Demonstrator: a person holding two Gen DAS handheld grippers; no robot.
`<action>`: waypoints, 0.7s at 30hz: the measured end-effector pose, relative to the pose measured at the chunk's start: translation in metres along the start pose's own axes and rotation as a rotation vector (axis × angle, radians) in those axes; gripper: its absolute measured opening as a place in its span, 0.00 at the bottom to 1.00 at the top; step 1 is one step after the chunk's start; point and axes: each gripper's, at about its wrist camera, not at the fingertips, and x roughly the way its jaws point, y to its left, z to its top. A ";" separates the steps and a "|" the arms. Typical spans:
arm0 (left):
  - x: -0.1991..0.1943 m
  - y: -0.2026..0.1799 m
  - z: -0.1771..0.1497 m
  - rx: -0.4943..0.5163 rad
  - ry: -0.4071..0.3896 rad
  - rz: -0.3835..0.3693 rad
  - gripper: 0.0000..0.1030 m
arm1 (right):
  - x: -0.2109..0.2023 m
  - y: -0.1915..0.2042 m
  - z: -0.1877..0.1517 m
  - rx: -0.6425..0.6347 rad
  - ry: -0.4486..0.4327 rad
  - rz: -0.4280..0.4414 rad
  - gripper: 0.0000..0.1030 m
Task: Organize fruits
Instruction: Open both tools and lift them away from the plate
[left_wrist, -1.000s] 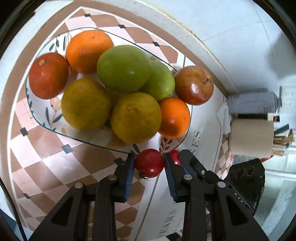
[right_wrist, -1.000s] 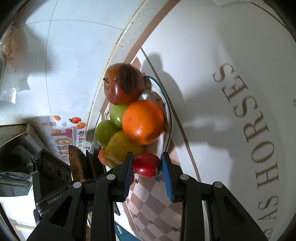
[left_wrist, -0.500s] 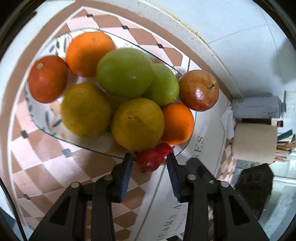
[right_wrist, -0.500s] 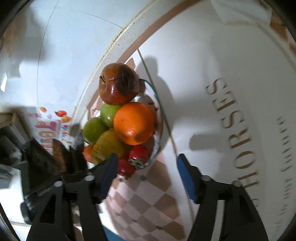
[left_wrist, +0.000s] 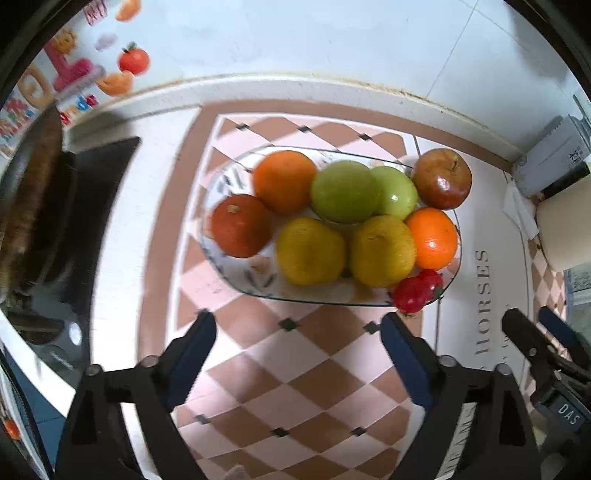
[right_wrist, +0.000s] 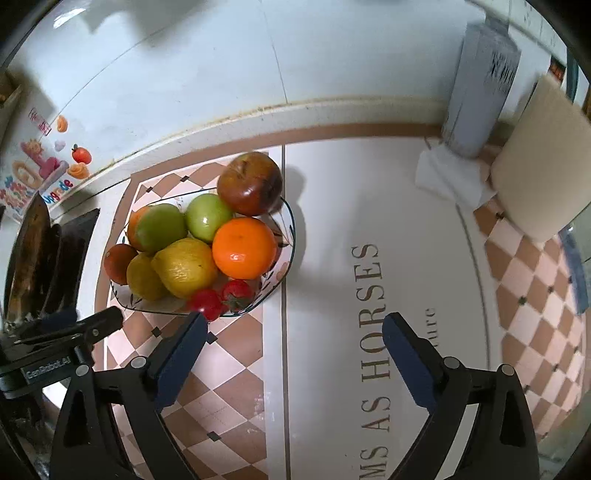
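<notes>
Glass bowl (left_wrist: 236, 291) on the checkered bench (left_wrist: 295, 369), piled with fruit. Dark red apple (left_wrist: 442, 178) at the bowl's far right corner, partly over the rim. Two green apples (left_wrist: 345, 192) side by side in the middle, touching. Orange (left_wrist: 284, 181) at the back left, reddish orange (left_wrist: 240, 226) at the left end, brighter orange (left_wrist: 432, 238) on the right. Two yellow citrus (left_wrist: 310, 251) along the near side. Two small red tomatoes (right_wrist: 207, 303) pressed together at the near right corner, against the rim.

Left gripper (left_wrist: 299, 358) spread wide, holding nothing, hovering over the bench just short of the bowl's near edge. Right gripper (right_wrist: 291, 354) likewise spread wide with nothing between the blue pads, left fingertip (right_wrist: 195, 325) close beside the tomatoes, over the lettered white panel (right_wrist: 369, 314).

Blackened bananas (right_wrist: 29, 258) off to the left of the bowl. Grey carton (right_wrist: 480, 81) and cream container (right_wrist: 539, 162) by the back wall on the right.
</notes>
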 end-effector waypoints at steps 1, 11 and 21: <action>-0.005 0.003 -0.002 0.003 -0.012 0.008 0.92 | -0.006 0.003 -0.001 -0.001 -0.009 -0.005 0.95; -0.073 0.018 -0.026 0.033 -0.139 0.021 0.93 | -0.081 0.020 -0.032 0.003 -0.117 -0.049 0.96; -0.157 0.027 -0.079 0.068 -0.292 -0.002 0.93 | -0.186 0.037 -0.086 -0.013 -0.246 -0.078 0.96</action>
